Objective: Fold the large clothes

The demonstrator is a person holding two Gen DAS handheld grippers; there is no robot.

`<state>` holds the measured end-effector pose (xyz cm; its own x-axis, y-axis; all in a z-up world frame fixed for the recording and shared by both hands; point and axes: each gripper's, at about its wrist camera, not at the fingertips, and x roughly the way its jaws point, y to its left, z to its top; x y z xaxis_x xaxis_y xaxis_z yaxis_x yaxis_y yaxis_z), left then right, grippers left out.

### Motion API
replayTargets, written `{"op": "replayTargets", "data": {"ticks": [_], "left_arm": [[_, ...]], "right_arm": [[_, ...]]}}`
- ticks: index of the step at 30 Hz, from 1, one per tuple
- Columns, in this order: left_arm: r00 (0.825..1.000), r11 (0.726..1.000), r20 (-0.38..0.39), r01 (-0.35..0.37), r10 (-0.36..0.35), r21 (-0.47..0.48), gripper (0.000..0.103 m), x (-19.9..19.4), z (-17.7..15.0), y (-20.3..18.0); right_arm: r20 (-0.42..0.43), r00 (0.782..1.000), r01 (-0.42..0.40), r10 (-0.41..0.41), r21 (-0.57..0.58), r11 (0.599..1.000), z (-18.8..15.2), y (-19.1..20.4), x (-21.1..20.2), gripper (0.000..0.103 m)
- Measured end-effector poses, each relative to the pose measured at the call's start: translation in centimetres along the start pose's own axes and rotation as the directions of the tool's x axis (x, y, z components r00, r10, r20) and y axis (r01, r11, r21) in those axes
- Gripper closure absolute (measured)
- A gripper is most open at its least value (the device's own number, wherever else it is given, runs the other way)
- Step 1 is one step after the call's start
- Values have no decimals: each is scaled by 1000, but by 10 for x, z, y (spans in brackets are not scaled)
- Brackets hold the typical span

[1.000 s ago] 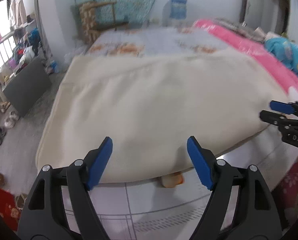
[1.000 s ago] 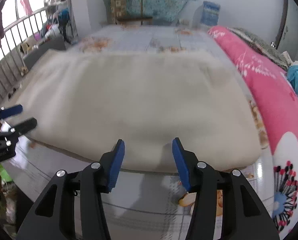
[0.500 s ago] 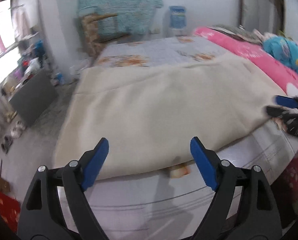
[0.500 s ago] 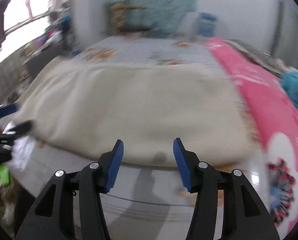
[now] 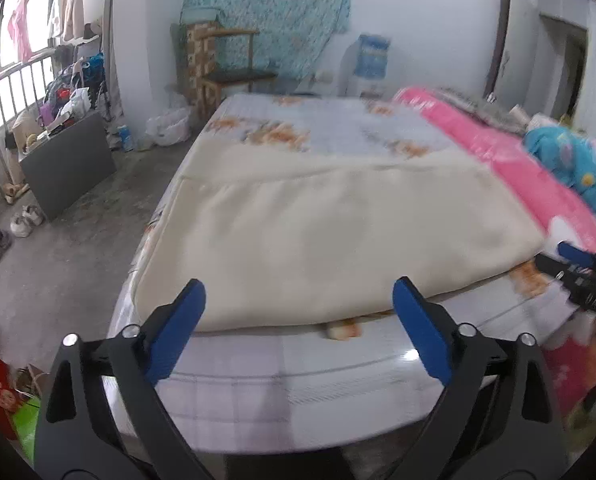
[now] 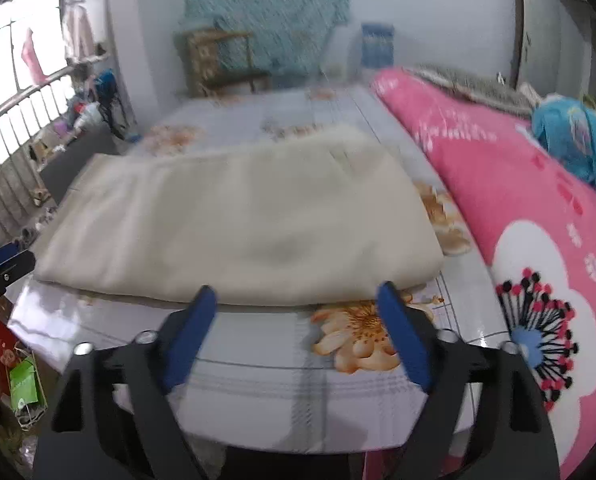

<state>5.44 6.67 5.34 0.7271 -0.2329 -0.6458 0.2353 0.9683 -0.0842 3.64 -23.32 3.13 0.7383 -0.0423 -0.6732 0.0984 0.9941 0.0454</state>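
Observation:
A large cream cloth (image 5: 338, 232) lies folded flat on the bed, its near edge toward me; it also shows in the right wrist view (image 6: 241, 224). My left gripper (image 5: 298, 300) is open and empty, held back from the cloth's near edge over the mattress front. My right gripper (image 6: 298, 300) is open and empty, also short of the near edge. The right gripper's tips show at the right of the left wrist view (image 5: 570, 260). The left gripper's tips show at the left of the right wrist view (image 6: 5, 264).
The bed has a grey floral sheet (image 6: 338, 380). A pink quilt (image 6: 518, 208) and blue bedding (image 5: 570, 164) lie along the right side. A chair (image 5: 221, 76), a dark board (image 5: 69, 168), shoes (image 5: 13, 228) and clutter stand on the floor at the left.
Both grippers have pulled back and risen away from the cloth, so more of the mattress front shows. The right gripper's fingers have spread wider. The cloth has stayed in place.

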Motion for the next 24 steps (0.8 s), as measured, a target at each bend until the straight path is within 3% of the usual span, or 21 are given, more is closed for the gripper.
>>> {"op": "replayTargets", "data": {"ticks": [3,8,12,14,15,24], "left_arm": [[1000,1000,19,17,-17,-13,10,-20,-1,-10],[999,999,40,27,-26,-39,9,-40,-4,-18],[998,998,3,-62,62,-34,9,-43,-4,-23],[989,990,-45,-141,140,-19,9,-39,-2,-24],[988,989,-48,-147,146,-18,9,-39,-2,-24],[985,984,-12,-171,170,-54,9,-41,-6,-27]], "right_arm": [[55,998,-14,16,-31,999,-3,12,-27,6],[98,995,13,-7,-54,998,-12,30,-58,6],[139,990,12,-4,-58,998,-15,36,-75,6],[153,988,12,-6,-37,999,-16,35,-80,6],[160,987,13,-8,-25,1000,-17,33,-82,6],[75,997,8,-7,-12,1000,-19,37,-70,6]]}}
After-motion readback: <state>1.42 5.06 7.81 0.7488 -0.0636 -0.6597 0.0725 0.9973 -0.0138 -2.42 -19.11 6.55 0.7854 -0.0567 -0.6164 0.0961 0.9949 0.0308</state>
